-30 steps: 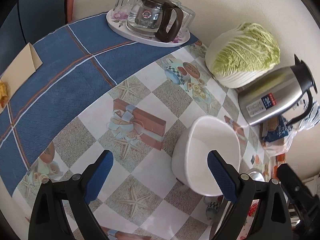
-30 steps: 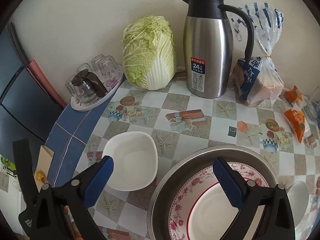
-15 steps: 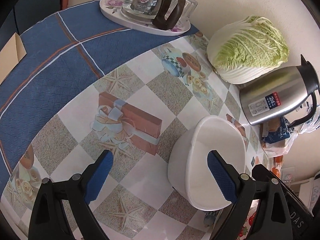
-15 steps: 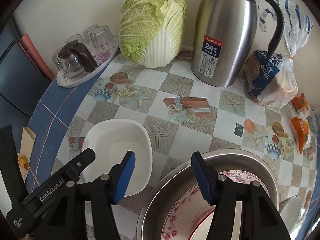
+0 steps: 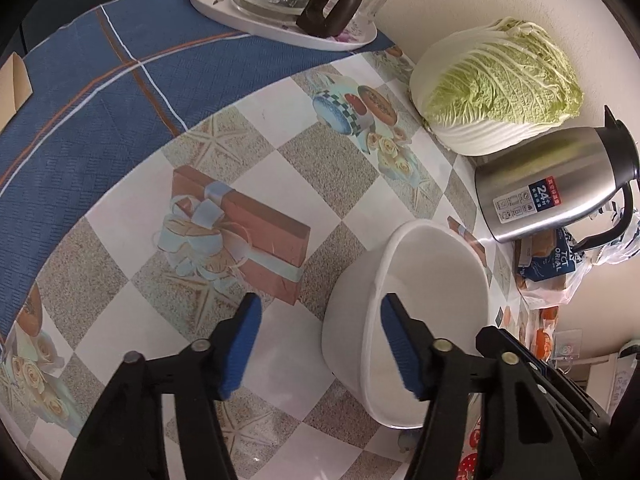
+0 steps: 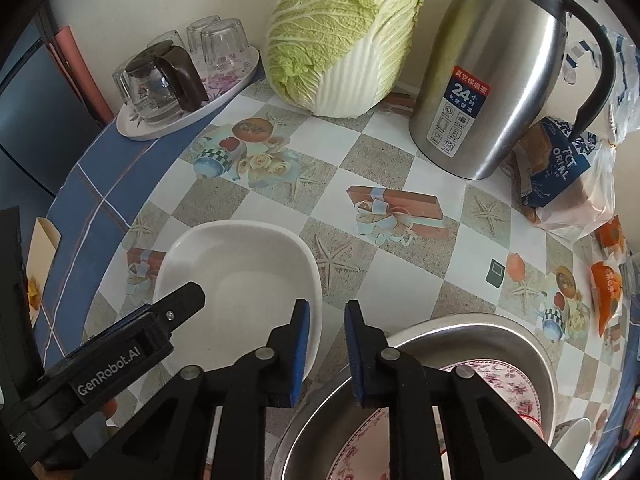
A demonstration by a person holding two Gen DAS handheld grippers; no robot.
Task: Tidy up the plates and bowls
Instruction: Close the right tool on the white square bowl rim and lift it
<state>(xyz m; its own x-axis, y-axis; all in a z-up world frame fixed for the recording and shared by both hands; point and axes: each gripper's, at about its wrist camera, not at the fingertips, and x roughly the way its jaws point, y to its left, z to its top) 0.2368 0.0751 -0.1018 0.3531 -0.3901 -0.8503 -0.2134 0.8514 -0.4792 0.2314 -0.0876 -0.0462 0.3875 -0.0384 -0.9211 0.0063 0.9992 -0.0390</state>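
Observation:
A white square bowl (image 5: 432, 280) stands on the patterned tablecloth; it also shows in the right wrist view (image 6: 240, 268). My left gripper (image 5: 320, 344) is partly closed, with its jaws either side of the bowl's near-left rim and a gap still showing. My right gripper (image 6: 326, 344) is nearly shut and empty, hovering between the bowl and a steel basin (image 6: 472, 332) that holds a flowered plate (image 6: 516, 392). The left gripper's body (image 6: 120, 356) shows at the lower left of the right wrist view.
A napa cabbage (image 6: 344, 36), a steel thermos jug (image 6: 492, 76) and a bread bag (image 6: 560, 172) stand along the wall. A tray with a glass pot and glasses (image 6: 180, 80) sits at the back left on the blue cloth (image 5: 80, 104).
Both grippers have moved forward and lower toward the bowl. Both have narrowed from wide open; the right one is now almost shut.

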